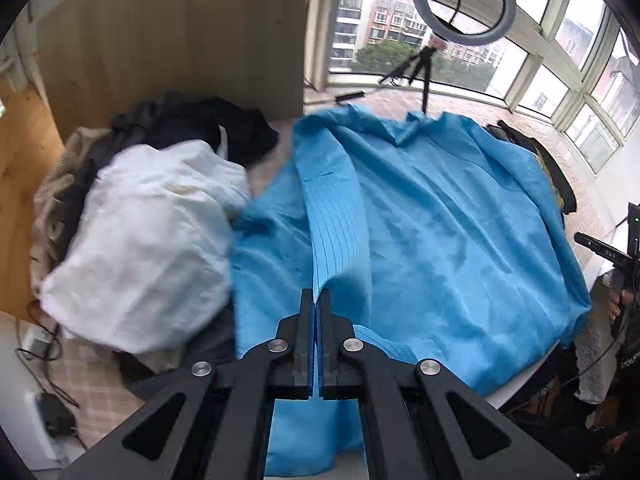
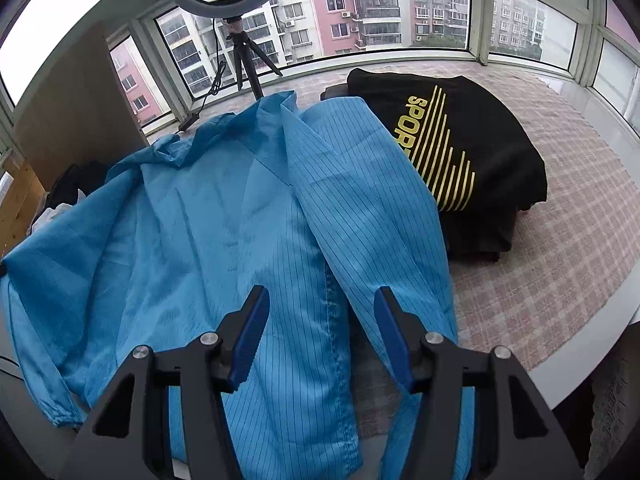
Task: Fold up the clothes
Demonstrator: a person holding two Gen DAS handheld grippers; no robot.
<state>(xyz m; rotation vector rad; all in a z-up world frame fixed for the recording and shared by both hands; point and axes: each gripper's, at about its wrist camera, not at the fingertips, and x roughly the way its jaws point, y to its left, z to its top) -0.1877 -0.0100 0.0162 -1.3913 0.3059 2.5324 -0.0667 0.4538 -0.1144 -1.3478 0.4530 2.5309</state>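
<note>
Blue garment (image 1: 440, 232) lies pinched in left claw (image 1: 316, 300), under spread right claw (image 2: 320, 300).

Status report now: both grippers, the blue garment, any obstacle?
Left gripper shut on blue garment. Right gripper open above it. Black shirt alongside, partly overlapped.

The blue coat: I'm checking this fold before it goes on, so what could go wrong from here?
The left gripper is shut on the blue coat, so pulling may drag the fabric into the white garment beside it. The right gripper hangs open, leaving that side unheld; the coat may slide onto the black shirt.
</note>
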